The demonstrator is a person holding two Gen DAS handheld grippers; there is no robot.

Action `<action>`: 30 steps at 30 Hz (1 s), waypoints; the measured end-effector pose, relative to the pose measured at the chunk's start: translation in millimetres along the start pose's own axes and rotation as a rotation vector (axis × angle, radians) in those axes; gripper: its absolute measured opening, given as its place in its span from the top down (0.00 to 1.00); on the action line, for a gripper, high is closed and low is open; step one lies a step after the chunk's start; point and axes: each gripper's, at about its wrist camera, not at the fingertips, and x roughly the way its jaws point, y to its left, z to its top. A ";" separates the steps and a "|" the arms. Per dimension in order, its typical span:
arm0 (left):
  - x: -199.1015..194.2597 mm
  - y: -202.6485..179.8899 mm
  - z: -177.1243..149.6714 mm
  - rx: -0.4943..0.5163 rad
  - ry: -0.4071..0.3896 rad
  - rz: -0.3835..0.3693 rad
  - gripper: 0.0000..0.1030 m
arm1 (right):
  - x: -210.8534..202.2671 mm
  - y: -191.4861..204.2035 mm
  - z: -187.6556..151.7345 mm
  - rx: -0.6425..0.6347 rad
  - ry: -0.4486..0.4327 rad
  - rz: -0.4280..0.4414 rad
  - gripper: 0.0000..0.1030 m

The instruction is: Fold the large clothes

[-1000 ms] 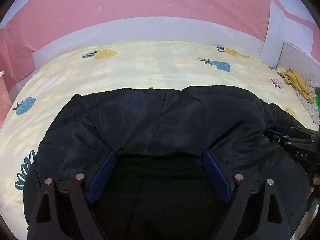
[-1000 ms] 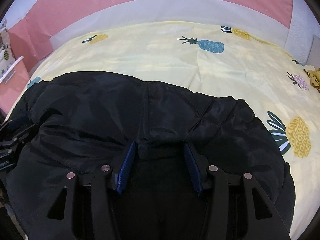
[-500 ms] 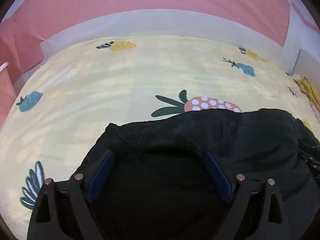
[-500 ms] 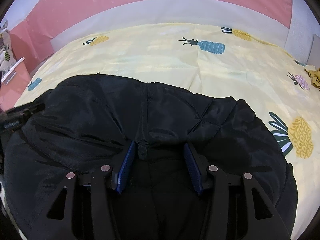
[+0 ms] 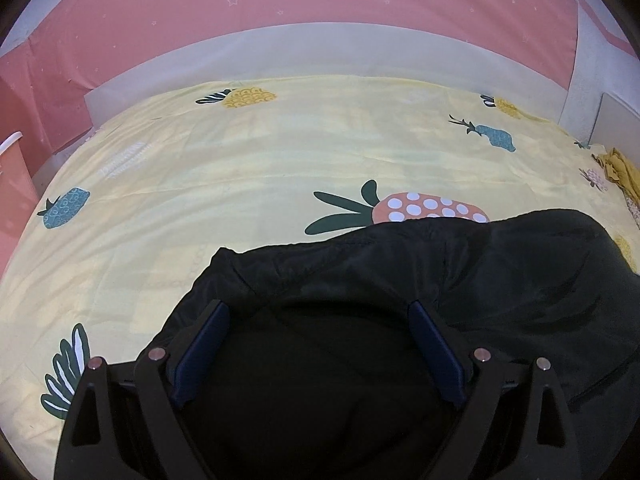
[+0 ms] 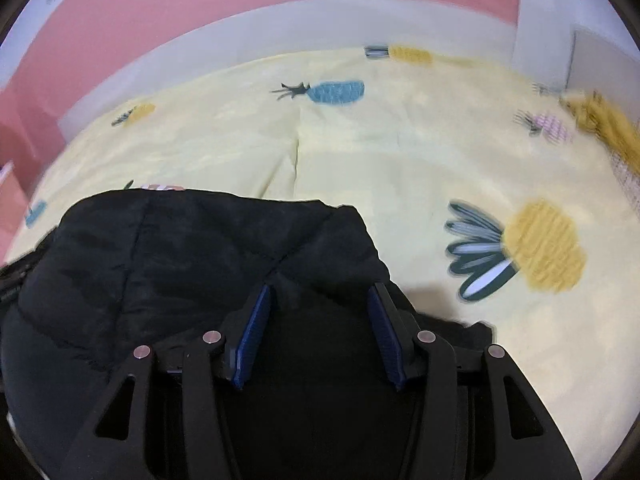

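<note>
Looks like mid-fold on a big black padded jacket [image 5: 460,280], lying on the near part of the bed [image 5: 280,168]. Left gripper [image 5: 320,344] has its fingers spread wide with black fabric bunched between them; can't tell if it's actually pinching anything. Right gripper [image 6: 320,320] is narrower, pads either side of a fold of the jacket [image 6: 192,248], and again I can't tell if it really has it.

My guess: the next move is carrying the near edge over and laying it flat, both sides level so the puffy stuff doesn't slump.

Room-wise it's fine. Past the jacket's far edge the pineapple sheet is open right up to the grey headboard [image 5: 340,52]. Only a crumpled yellow cloth [image 5: 618,170] sits at the bed's far right corner, well apart.
</note>
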 end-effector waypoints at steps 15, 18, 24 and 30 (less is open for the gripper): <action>8.5 2.0 -4.5 -0.037 -0.023 -0.015 0.08 | 24.4 6.9 -5.4 -0.021 -0.008 -0.045 0.51; 6.3 1.0 -2.5 -0.038 -0.018 -0.011 0.08 | 19.9 7.0 -5.2 -0.013 -0.011 -0.038 0.51; -28.9 3.5 10.1 -0.074 -0.004 -0.047 0.11 | -31.0 12.9 2.5 -0.012 -0.075 -0.060 0.51; -68.7 -34.3 12.9 -0.049 -0.058 -0.150 0.11 | -69.8 54.0 0.9 -0.045 -0.147 0.031 0.51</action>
